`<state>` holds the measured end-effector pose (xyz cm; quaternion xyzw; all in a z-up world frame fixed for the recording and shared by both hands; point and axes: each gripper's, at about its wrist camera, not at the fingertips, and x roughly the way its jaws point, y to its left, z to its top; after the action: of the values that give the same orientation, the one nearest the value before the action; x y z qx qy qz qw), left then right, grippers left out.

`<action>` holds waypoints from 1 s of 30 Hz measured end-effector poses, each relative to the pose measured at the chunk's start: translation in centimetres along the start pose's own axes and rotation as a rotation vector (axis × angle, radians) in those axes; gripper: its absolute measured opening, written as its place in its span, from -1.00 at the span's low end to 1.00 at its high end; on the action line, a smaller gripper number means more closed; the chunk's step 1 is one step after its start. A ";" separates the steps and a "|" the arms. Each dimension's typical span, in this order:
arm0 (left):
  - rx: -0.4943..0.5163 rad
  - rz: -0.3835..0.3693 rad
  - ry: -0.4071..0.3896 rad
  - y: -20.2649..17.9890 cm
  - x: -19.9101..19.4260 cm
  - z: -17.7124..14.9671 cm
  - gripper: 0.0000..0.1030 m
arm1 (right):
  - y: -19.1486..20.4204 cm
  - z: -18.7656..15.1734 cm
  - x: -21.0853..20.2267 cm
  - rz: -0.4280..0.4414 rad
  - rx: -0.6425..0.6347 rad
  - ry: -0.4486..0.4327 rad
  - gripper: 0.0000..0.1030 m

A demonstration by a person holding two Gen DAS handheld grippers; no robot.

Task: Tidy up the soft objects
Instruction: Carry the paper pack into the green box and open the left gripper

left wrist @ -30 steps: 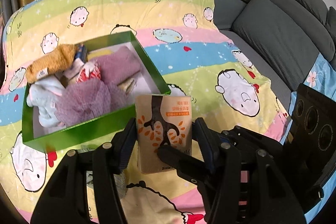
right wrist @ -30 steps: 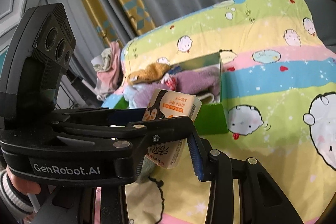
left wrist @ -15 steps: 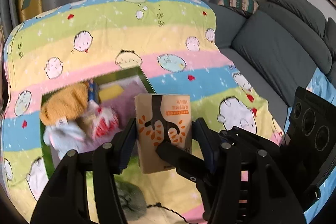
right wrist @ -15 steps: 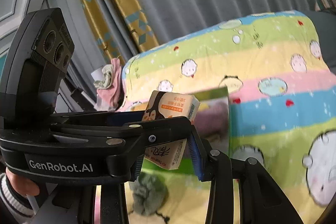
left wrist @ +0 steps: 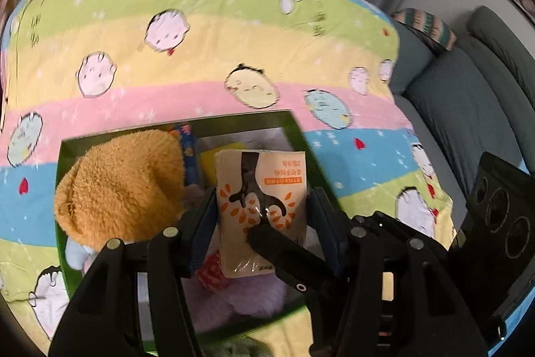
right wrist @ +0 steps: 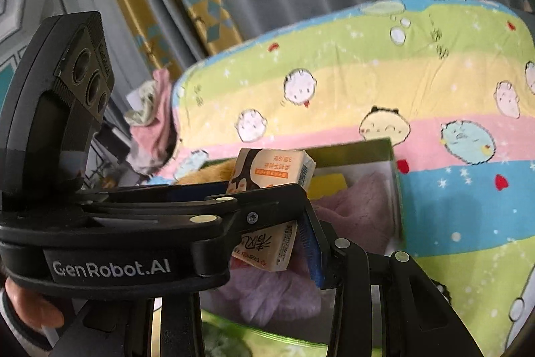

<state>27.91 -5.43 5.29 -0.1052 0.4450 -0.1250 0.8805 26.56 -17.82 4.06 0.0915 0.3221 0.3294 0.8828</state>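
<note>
A beige and orange tissue pack [left wrist: 260,209] hangs over the green box [left wrist: 301,136]. My left gripper [left wrist: 262,219] is shut on its two sides. My right gripper [right wrist: 267,233] is shut on the same pack [right wrist: 271,169] across its flat faces; one of its fingers [left wrist: 284,251] crosses the pack's front. In the right wrist view the left gripper's fingers [right wrist: 267,194] lie across the pack and hide my right gripper's left finger. The box [right wrist: 396,189] holds a brown plush [left wrist: 123,186], purple fluffy cloth [left wrist: 254,296] and a yellow piece [right wrist: 326,184].
The box lies on a striped cartoon blanket [left wrist: 200,39]. A grey sofa [left wrist: 468,109] stands to the right. A grey-green fluffy lump [left wrist: 234,350] lies in front of the box. Clothes [right wrist: 150,122] hang at the blanket's left edge. A person's hand [right wrist: 30,303] holds the left gripper.
Both grippers have carried the tissue pack forward together, from in front of the box to above its contents. The grip on the pack looks the same.
</note>
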 end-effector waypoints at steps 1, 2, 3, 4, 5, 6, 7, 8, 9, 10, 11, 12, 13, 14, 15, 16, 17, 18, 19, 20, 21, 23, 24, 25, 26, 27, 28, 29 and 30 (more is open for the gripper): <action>-0.012 0.004 0.006 0.5 0.5 0.1 0.05 | -0.2 0.0 0.9 -0.002 0.007 0.020 -0.21; -0.024 0.007 0.016 1.0 1.1 0.1 0.06 | -0.3 -0.1 1.5 -0.004 0.011 0.032 -0.21; -0.037 0.008 0.023 1.4 1.5 0.0 0.06 | -0.5 -0.3 2.2 -0.003 0.018 0.043 -0.21; -0.044 0.013 0.031 1.8 2.0 -0.1 0.06 | -0.7 -0.4 2.6 -0.001 0.022 0.050 -0.21; -0.047 0.021 0.040 2.1 2.4 -0.2 0.06 | -0.9 -0.8 3.2 0.003 0.030 0.065 -0.21; -0.046 0.028 0.046 2.3 2.8 -0.5 0.07 | -1.0 -1.1 3.6 0.003 0.034 0.074 -0.21; -0.046 0.032 0.048 2.5 3.0 -0.6 0.08 | -1.0 -1.2 3.9 0.003 0.035 0.076 -0.21; -0.049 0.031 0.048 2.6 3.2 -0.7 0.09 | -1.2 -1.4 4.0 0.006 0.041 0.075 -0.21; -0.056 0.027 0.045 2.7 3.2 -0.7 0.10 | -1.3 -1.4 3.9 0.011 0.047 0.072 -0.21; -0.058 0.025 0.044 2.7 3.2 -0.7 0.11 | -1.3 -1.4 3.9 0.012 0.050 0.072 -0.21; -0.053 0.029 0.042 2.6 3.1 -0.8 0.11 | -1.3 -1.4 3.9 0.013 0.052 0.075 -0.21; -0.047 0.034 0.041 2.5 3.2 -0.8 0.11 | -1.3 -1.4 3.9 0.010 0.051 0.078 -0.21; -0.044 0.039 0.041 2.5 3.2 -0.8 0.17 | -1.2 -1.3 3.8 0.003 0.046 0.082 -0.21; -0.039 0.043 0.038 2.3 3.1 -0.9 0.21 | -1.1 -1.4 3.6 -0.006 0.040 0.086 -0.21; -0.035 0.053 0.034 2.2 3.0 -0.9 0.28 | -1.0 -1.3 3.6 -0.010 0.039 0.088 -0.21; -0.034 0.064 0.029 2.1 2.9 -1.0 0.38 | -0.9 -1.4 3.2 -0.016 0.038 0.090 -0.20; -0.033 0.076 0.021 1.9 2.6 -1.1 0.47 | -0.8 -1.4 3.1 -0.019 0.037 0.091 -0.16; -0.030 0.078 0.018 1.7 2.5 -1.2 0.62 | -0.7 -1.4 2.9 -0.025 0.037 0.089 -0.14; -0.024 0.081 0.014 1.5 2.4 -1.4 0.73 | -0.6 -1.5 2.5 -0.036 0.036 0.087 -0.09; -0.012 0.090 0.007 1.1 2.0 -1.6 0.74 | -0.5 -1.7 1.9 -0.059 0.034 0.084 -0.01; -0.001 0.099 0.002 0.9 1.8 -1.8 0.74 | -0.6 -1.8 1.6 -0.070 0.033 0.082 0.04; 0.032 0.113 -0.009 0.2 1.1 -2.2 0.74 | -0.5 -2.2 0.4 -0.099 0.030 0.070 0.16; 0.045 0.122 -0.016 -0.1 0.6 -2.4 0.74 | -0.5 -2.5 -0.2 -0.107 0.029 0.064 0.18; 0.052 0.127 -0.022 -0.3 0.2 -2.6 0.74 | -0.6 -2.6 -0.6 -0.112 0.032 0.061 0.20; 0.056 0.125 -0.035 -0.4 -0.6 -2.8 0.74 | -0.6 -3.0 -1.4 -0.112 0.038 0.053 0.24; 0.052 0.115 -0.047 -0.5 -1.3 -3.0 0.77 | -0.5 -3.3 -2.0 -0.106 0.042 0.046 0.25; 0.046 0.097 -0.060 -0.5 -2.0 -3.3 0.96 | -0.4 -3.5 -2.5 -0.104 0.044 0.039 0.29; 0.040 0.088 -0.074 -0.5 -2.8 -3.6 0.98 | -0.2 -3.9 -3.2 -0.106 0.041 0.028 0.33; 0.040 0.088 -0.084 -0.7 -3.3 -3.9 0.98 | 0.1 -4.2 -3.6 -0.110 0.036 0.020 0.34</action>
<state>22.80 -5.36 5.77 -0.0731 0.4090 -0.0904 0.9051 21.81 -20.28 2.71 0.0860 0.3413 0.2753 0.8946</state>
